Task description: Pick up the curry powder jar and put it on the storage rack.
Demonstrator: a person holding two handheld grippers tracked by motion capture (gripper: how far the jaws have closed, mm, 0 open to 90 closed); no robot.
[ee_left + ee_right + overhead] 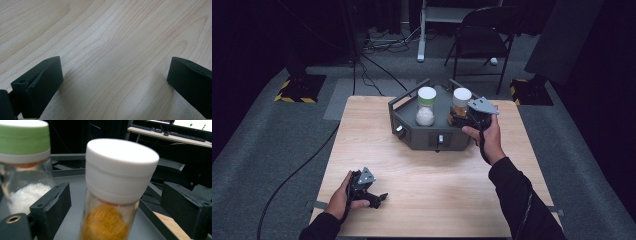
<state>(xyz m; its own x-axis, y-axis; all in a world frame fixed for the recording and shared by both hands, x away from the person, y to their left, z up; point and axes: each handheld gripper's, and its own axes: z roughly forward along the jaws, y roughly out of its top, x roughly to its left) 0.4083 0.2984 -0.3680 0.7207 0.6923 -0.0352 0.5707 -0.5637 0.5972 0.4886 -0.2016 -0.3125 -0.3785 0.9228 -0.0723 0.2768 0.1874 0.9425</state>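
Two glass jars counted in grey tray [404,131]: white-lidded orange-powder jar [113,195] straddled by unclenched right claw [113,205]; green-banded white-grain jar [23,170] alongside

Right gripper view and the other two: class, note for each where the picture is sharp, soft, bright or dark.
Right gripper view: the white-lidded jar of orange powder is close and slightly soft, the green-lidded jar blurrier at the edge. Left gripper view: evenly lit wood grain, soft shadows beside the left claw. High view: the table is bright, the surrounding room dark.
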